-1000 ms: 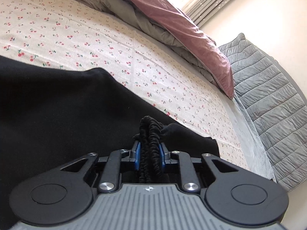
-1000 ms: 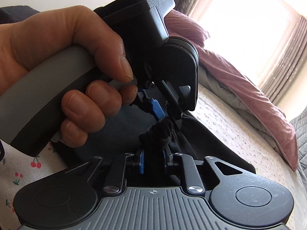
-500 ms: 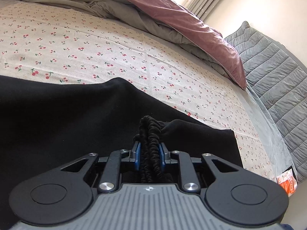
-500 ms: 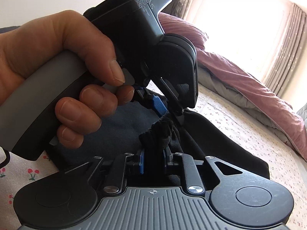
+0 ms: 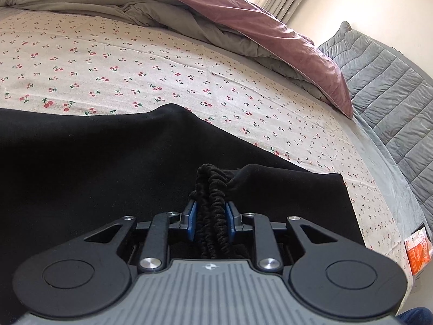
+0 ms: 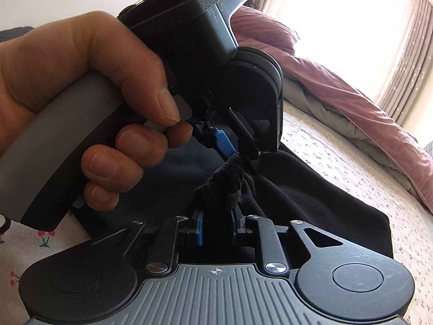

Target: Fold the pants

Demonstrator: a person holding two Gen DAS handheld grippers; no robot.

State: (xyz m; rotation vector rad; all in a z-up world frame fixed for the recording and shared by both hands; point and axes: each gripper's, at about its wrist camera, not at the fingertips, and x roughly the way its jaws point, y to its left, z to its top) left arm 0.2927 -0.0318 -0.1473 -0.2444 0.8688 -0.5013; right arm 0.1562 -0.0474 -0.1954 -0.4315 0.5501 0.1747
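Note:
Black pants (image 5: 108, 162) lie spread over the cherry-print bed sheet (image 5: 135, 67). My left gripper (image 5: 209, 208) has the bunched elastic waistband (image 5: 211, 178) between its blue pads; its jaws are opening slightly, though the pads still touch the band. In the right wrist view, my right gripper (image 6: 217, 211) is shut on another fold of the same black waistband (image 6: 227, 184). Just ahead of it a person's hand (image 6: 81, 81) holds the left gripper (image 6: 238, 151), which points down at the pants (image 6: 311, 189). The two grips sit close together.
A mauve and grey duvet (image 5: 243, 19) is heaped along the far side of the bed. A grey quilted cover (image 5: 384, 81) lies beyond the bed's right edge. An orange packet (image 5: 418, 249) lies at the lower right, by that edge. Curtains (image 6: 406, 54) hang by a bright window.
The left wrist view has rolled and now takes in more of the sheet. Its blue pads stand slightly farther apart around the waistband. The right gripper has sunk a little toward the bed.

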